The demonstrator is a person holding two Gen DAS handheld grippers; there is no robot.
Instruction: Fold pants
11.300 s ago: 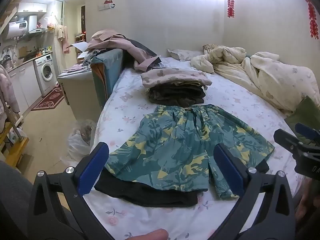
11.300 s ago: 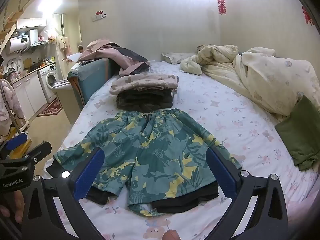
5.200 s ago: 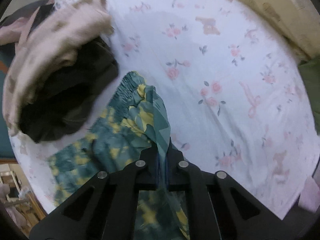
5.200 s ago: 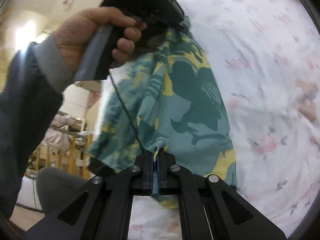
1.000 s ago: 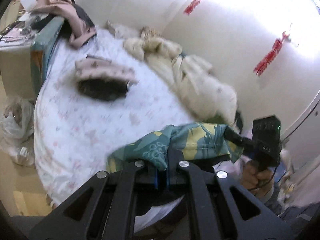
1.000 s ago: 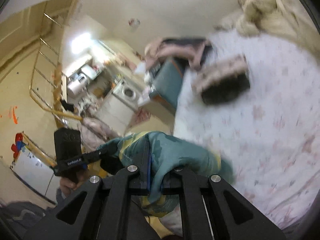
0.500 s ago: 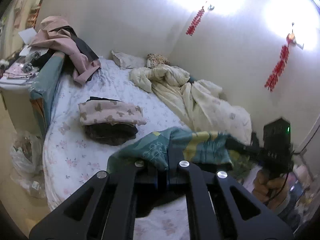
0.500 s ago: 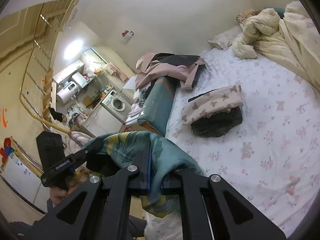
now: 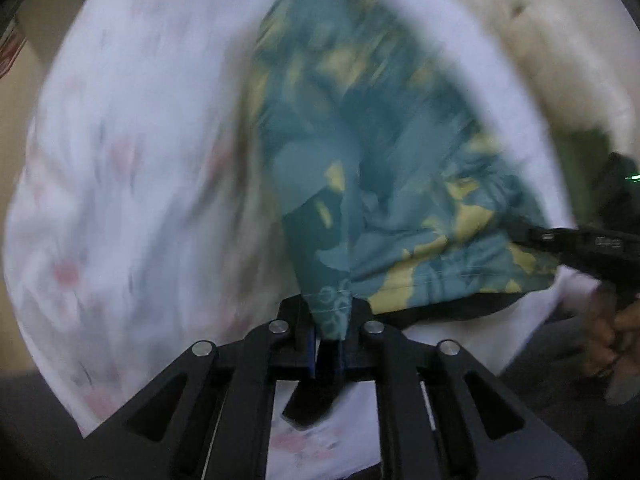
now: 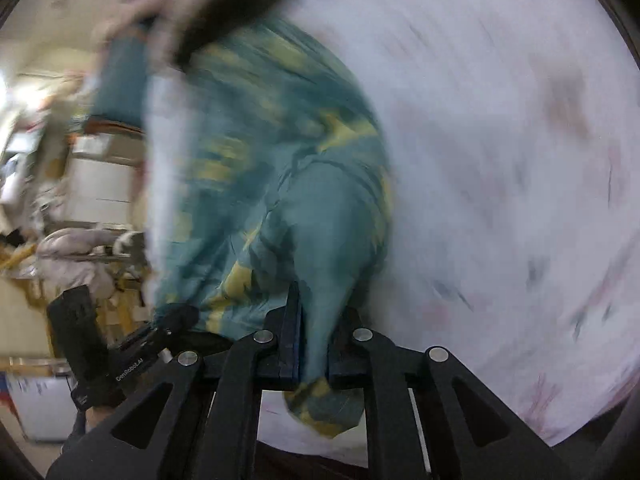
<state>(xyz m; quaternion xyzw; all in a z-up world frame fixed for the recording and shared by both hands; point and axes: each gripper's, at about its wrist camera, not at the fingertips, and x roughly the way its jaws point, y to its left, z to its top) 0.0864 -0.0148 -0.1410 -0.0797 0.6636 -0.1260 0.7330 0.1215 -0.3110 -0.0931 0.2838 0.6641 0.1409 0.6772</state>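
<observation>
Where the two wrist views overlap, we see the camouflage shorts [image 9: 360, 168] stretched between both tools above the bed [image 9: 132, 184], whose white sheet carries a faint pink floral print. In the left wrist view, the left tool [image 9: 327, 354] is clamped on a hem corner of the shorts, its jaws drawn together with the teal fabric pinched between them. From that corner the cloth fans away toward the far edge of the bed, teal with yellow patches, and a dark lining shows along its near lower edge. At the right edge of this view the right tool [image 9: 520, 234] bites the opposite end of the same hem, and the hand [image 9: 612, 340] holding it shows below.

In the right wrist view, the right tool [image 10: 314, 354] is likewise closed on the shorts [image 10: 272, 152], a bunched fold passing between its jaws and hanging out beneath them. The fabric rises toward the upper left of the frame, lying along the left edge of the bed [image 10: 500, 140]. The left tool [image 10: 168, 320] appears at lower left, gripping the far end of the hem. A pile of folded clothes [image 10: 216, 8] sits beyond the shorts near the far edge of the bed, heavily blurred. Both views are smeared, so we cannot tell whether the shorts touch the sheet.
</observation>
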